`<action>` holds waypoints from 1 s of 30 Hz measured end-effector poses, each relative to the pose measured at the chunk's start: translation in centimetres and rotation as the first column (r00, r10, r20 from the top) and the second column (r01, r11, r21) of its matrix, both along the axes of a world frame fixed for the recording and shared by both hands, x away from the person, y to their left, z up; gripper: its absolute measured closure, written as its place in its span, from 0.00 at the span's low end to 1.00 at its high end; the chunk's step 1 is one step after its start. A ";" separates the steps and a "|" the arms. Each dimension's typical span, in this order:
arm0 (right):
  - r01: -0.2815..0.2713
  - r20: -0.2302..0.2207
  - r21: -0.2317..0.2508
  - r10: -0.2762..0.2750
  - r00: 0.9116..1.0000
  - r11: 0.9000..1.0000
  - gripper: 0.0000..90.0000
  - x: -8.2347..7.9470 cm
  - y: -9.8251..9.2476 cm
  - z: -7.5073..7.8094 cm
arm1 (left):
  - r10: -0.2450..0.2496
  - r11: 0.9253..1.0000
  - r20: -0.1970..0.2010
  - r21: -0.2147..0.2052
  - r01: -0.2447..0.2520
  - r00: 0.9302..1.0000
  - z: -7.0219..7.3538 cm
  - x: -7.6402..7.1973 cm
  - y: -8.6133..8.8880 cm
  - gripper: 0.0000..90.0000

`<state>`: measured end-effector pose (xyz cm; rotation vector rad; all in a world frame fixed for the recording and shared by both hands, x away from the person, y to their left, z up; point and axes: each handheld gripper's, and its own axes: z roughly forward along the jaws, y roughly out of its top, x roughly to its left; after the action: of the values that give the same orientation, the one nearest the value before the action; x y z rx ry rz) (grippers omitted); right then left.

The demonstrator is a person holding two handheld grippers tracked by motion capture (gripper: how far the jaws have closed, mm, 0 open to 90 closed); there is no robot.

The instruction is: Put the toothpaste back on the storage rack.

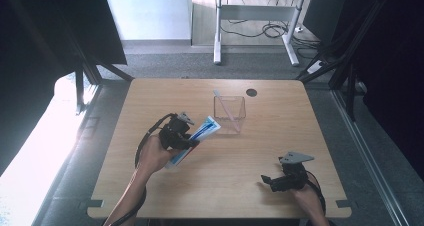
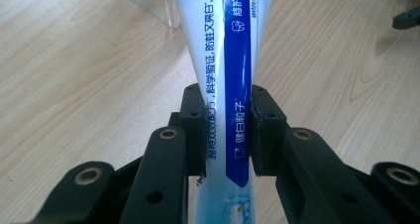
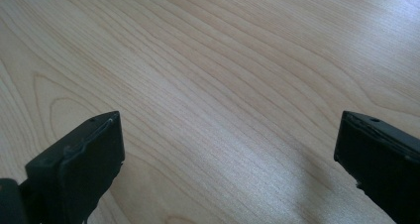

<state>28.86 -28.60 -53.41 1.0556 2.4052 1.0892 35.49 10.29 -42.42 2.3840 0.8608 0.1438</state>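
Blue-and-white toothpaste tube (image 1: 196, 138) sits clamped between the jaws of the left gripper (image 1: 192, 142), lifted off the wooden counter (image 1: 225, 186), just left of the clear plastic box (image 1: 230, 111) with a toothbrush (image 1: 226, 109) leaning inside. Well right of the box and nearer the person, the right gripper (image 1: 266, 180) rests with jaws wide, nothing between them.

Tube (image 2: 223, 85): white with a blue band and blue print. Box (image 1: 229, 113): clear. Table (image 1: 165, 191): pale wood grain (black grippers (image 1: 192, 142)).
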 end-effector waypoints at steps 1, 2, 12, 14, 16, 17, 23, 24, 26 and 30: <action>0.000 0.001 -0.001 0.000 1.000 1.000 0.00 0.0 0.0 0.0 | -0.001 1.000 0.002 0.002 0.001 1.000 0.1 0.1 -0.1 0.80; -0.001 0.002 0.000 0.001 1.000 1.000 0.00 0.0 0.0 0.0 | -0.001 1.000 0.005 0.001 0.001 1.000 0.2 0.2 -0.2 0.81; -0.004 0.003 0.000 0.004 1.000 1.000 0.00 -0.1 0.1 0.0 | 0.000 1.000 0.032 -0.019 0.001 0.999 1.0 1.0 -1.4 0.81; -0.001 0.005 0.001 0.001 1.000 1.000 0.00 -0.1 0.1 0.1 | 0.002 1.000 0.037 -0.024 -0.001 0.999 1.1 1.2 -1.5 0.81; -0.002 0.005 0.002 0.002 1.000 1.000 0.00 -0.1 0.1 0.1 | 0.002 1.000 0.041 -0.029 -0.001 0.999 1.2 1.4 -1.7 0.81; -0.003 0.006 0.002 0.003 1.000 1.000 0.00 -0.1 0.1 0.1 | 0.001 1.000 0.046 -0.029 0.000 0.999 1.3 1.5 -1.8 0.81; -0.005 0.004 -0.004 0.005 1.000 1.000 0.00 -0.1 0.2 0.1 | 0.000 0.999 0.059 -0.038 0.002 0.998 1.8 2.2 -2.3 0.81; -0.005 0.003 -0.004 0.005 1.000 1.000 0.00 -0.1 0.1 0.1 | 0.003 0.999 0.062 -0.039 -0.001 0.998 1.9 2.2 -2.4 0.81; -0.004 0.005 -0.003 0.005 1.000 1.000 0.00 -0.1 0.1 0.1 | 0.005 0.999 0.066 -0.042 -0.002 0.998 2.0 2.4 -2.6 0.81; -0.005 0.013 0.000 0.005 1.000 1.000 0.00 -0.1 0.1 0.1 | 0.003 0.998 0.070 -0.056 0.001 0.998 2.1 2.8 -2.9 0.81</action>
<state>28.74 -28.47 -53.27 1.0390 2.3992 1.0941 38.26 7.36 -40.29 2.3125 0.8228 0.2004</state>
